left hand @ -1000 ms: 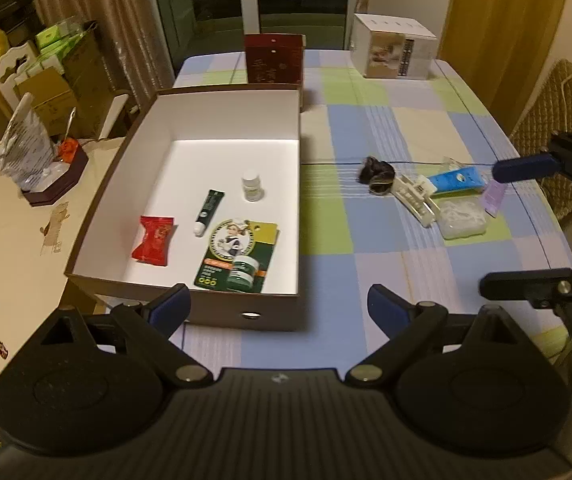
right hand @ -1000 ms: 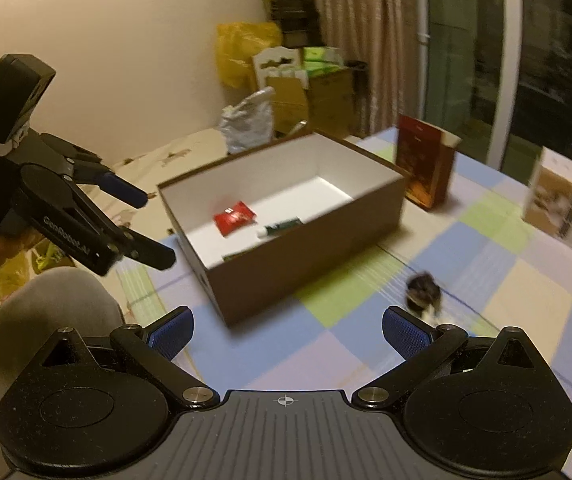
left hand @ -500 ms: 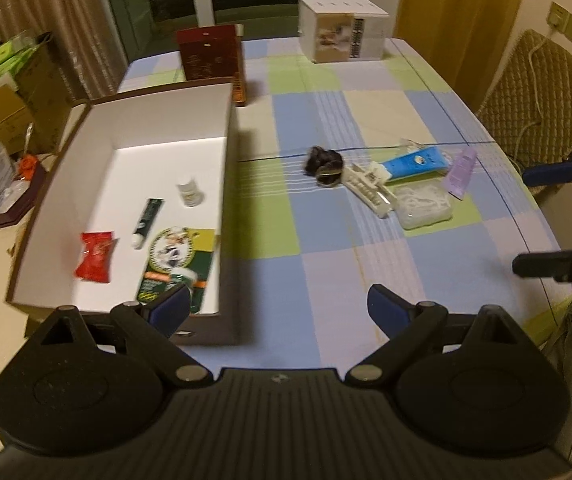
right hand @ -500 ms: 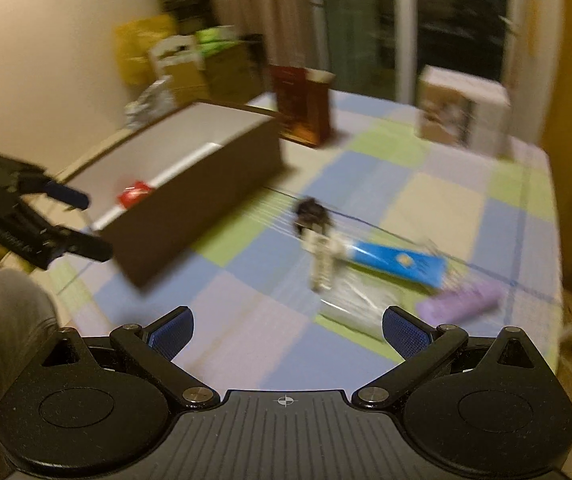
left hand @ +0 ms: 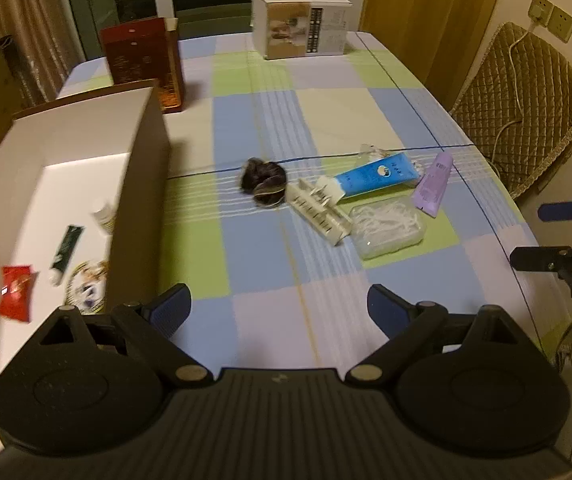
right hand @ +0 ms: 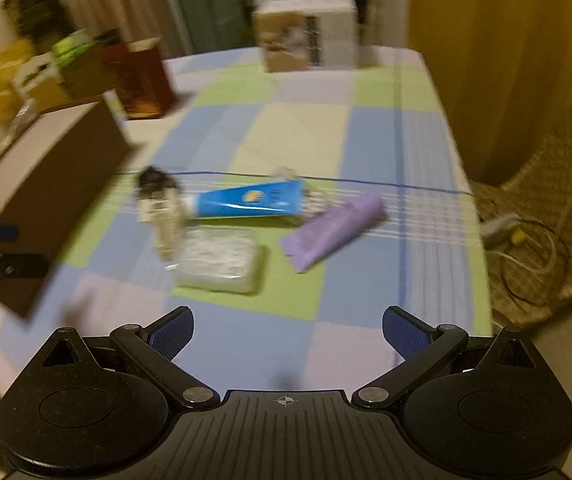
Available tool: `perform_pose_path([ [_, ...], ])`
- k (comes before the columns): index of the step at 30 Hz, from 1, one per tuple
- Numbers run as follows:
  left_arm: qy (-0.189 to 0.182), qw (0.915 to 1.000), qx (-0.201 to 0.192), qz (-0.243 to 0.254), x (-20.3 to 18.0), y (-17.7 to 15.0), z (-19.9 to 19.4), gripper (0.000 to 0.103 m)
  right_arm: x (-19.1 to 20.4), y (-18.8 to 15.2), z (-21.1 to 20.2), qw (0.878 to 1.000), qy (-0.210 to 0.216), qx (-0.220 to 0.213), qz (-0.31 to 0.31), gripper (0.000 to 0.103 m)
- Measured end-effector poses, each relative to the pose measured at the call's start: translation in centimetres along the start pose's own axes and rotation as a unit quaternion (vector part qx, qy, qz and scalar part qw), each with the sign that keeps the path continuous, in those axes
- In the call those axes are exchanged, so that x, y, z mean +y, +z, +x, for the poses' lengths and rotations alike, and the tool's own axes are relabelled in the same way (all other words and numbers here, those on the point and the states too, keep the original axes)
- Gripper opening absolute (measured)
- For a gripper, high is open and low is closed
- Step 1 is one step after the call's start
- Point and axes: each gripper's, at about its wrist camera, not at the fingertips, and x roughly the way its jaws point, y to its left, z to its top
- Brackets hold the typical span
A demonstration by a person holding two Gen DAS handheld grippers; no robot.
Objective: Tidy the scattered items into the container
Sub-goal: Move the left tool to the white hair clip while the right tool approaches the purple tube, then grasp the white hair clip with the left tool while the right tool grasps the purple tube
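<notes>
Box point(left hand: 138, 184) sits at bench point(left hand: 326, 320) left edge, red packet point(left hand: 15, 291) and green tube point(left hand: 66, 249) inside. Blue tube point(left hand: 378, 174), purple tube point(left hand: 433, 188), hair tie point(left hand: 264, 182) lie mid-bench. Left tool point(left hand: 279, 305) and right tool point(right hand: 288, 334) both wide, empty.

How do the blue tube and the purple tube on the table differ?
The blue tube looks longer and has a white cap; the purple tube looks shorter, its cap not visible. The blue one lies across the cloth, the purple nearly along it. Both lie flat, outside the box.
</notes>
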Motion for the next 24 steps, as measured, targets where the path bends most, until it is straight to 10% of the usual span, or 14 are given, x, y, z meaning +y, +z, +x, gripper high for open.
perform_pose_path([
  [24, -0.031, 0.9947, 0.032, -0.092, -2.3, 5.2, 15.1, 0.049, -6.4, 3.6, 5.7, 0.986, -0.042, -0.026, 0.16, 0.103],
])
